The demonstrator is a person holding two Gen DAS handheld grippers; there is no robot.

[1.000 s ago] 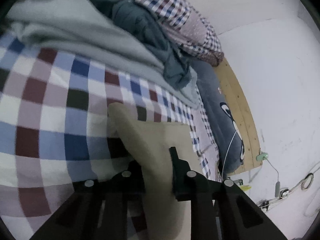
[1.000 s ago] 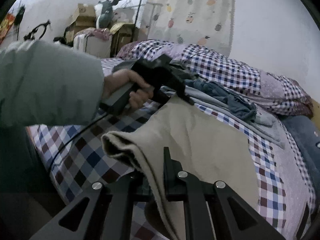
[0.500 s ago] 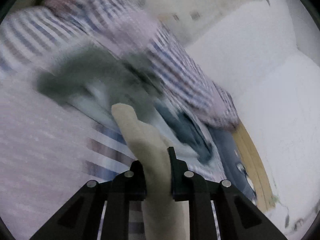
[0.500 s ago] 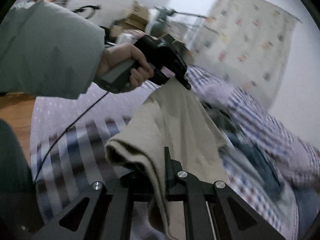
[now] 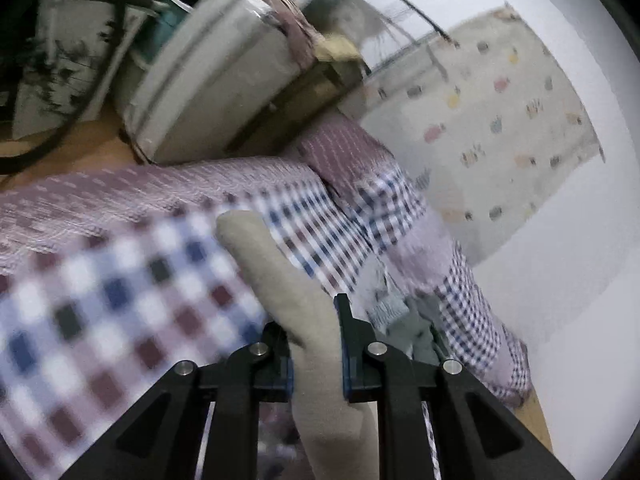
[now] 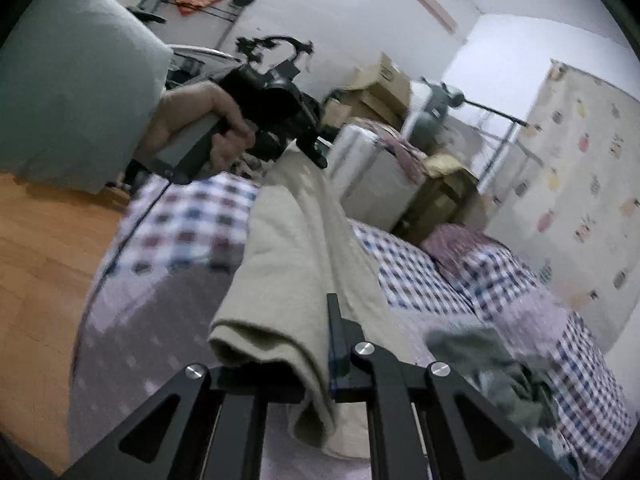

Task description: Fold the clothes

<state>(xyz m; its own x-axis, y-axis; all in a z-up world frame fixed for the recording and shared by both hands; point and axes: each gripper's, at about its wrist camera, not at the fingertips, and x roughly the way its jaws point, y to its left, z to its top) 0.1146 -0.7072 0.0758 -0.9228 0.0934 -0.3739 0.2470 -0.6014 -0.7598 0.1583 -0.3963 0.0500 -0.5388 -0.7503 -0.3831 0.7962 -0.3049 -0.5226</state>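
Left wrist: beige garment (image 5: 304, 312) hides fingers' (image 5: 348, 332) tips.

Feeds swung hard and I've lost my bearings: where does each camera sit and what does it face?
Left wrist: on the left gripper, facing the checked bedspread, a suitcase and a patterned curtain; only its fingers show.
Right wrist: on the right gripper, facing the left hand, a grey sleeve and the left gripper.
Shared: the beige garment, clamped by both, and the bed.

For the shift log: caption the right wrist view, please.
Both grippers, right and left, hold a beige cloth stretched between them above the checked bed.
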